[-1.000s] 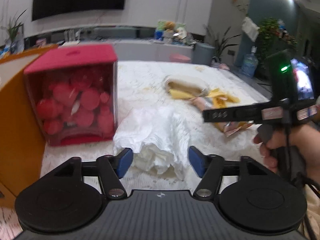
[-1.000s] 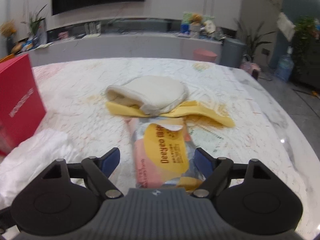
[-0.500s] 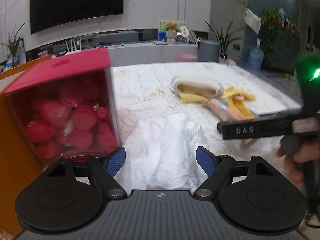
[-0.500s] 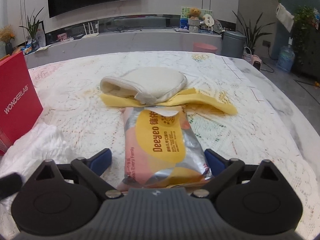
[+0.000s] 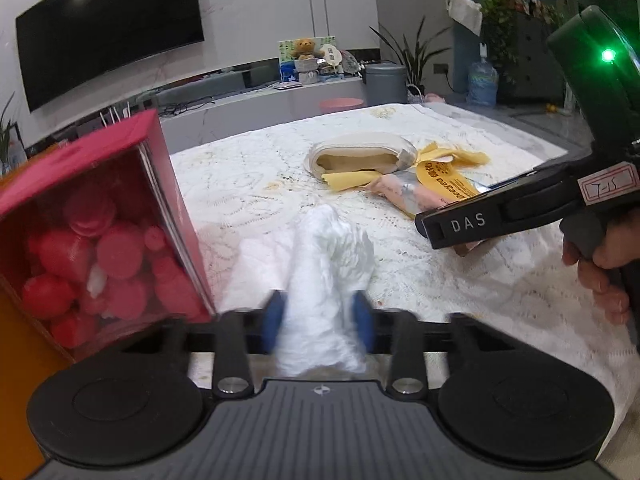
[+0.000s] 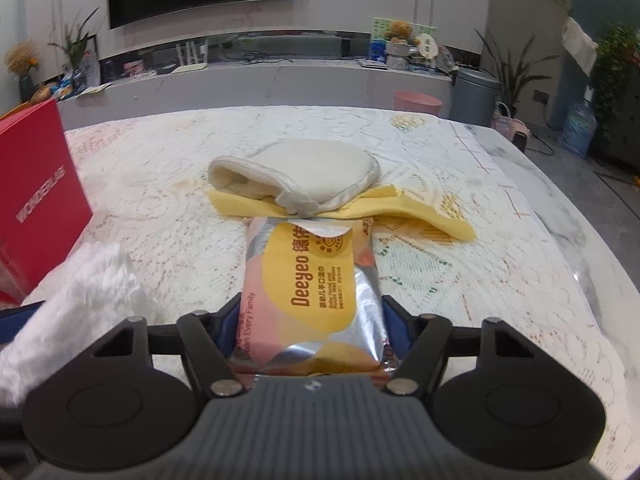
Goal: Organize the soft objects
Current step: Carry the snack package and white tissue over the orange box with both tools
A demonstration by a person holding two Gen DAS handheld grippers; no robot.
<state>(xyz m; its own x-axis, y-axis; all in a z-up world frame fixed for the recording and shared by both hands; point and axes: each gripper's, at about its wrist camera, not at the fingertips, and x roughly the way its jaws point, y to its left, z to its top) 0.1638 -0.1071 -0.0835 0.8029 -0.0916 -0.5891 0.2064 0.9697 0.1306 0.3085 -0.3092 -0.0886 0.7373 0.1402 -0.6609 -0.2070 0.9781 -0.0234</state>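
Note:
A crumpled white cloth [image 5: 328, 248] lies on the lace-covered table [image 5: 248, 184] beside a red box [image 5: 100, 232]. My left gripper [image 5: 318, 320] is closing on it, and both blue pads squeeze the cloth into a raised ridge. In the right wrist view a pink and yellow pack of wet wipes [image 6: 316, 280] lies lengthwise between the jaws of my right gripper [image 6: 312, 324]. Those jaws are closing too, with the pads against the pack's sides. Just beyond the pack, a cream mitt [image 6: 304, 176] rests on a yellow cloth [image 6: 424, 220]. The white cloth [image 6: 80, 288] shows at lower left there.
The red box [image 6: 36, 200], its clear front showing red round pieces, stands at the left, with an orange surface [image 5: 16, 340] beside it. A hand [image 5: 600, 256] holds the right tool's body at right. The table's rounded edge [image 6: 580, 240] runs along the right.
The left jaws have narrowed from wide open onto the white cloth, bunching it upward. The right jaws have closed in against the sides of the wipes pack; that hand stayed put.

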